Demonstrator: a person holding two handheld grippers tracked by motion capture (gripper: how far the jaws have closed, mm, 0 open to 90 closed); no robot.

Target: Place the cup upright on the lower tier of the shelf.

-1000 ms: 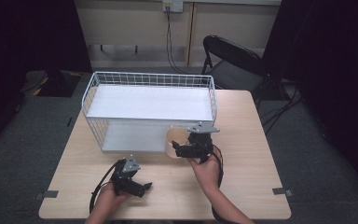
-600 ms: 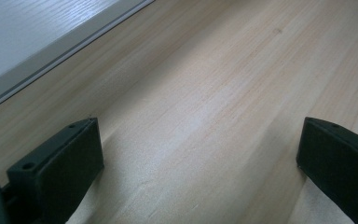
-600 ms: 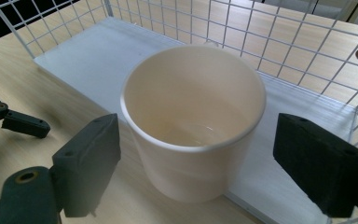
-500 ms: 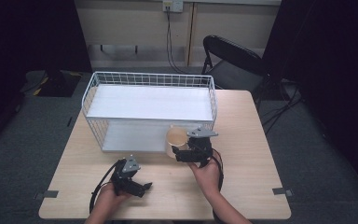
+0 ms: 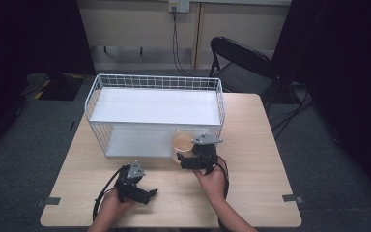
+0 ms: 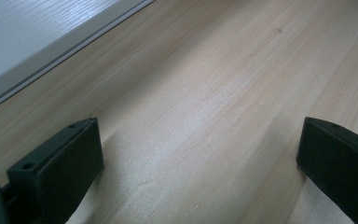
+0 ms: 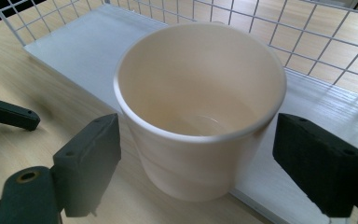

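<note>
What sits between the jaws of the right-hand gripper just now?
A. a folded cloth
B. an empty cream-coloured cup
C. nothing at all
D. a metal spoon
B: in the right gripper view an empty cream-coloured cup stands upright between the jaws of the right gripper, which are spread to either side of it, at the edge of the white wire basket.

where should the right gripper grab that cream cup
Across its upper wall just under the rim, from the person's side. The cream cup stands upright and tapers downward, and the right gripper already has its open jaws on either side of it.
</note>
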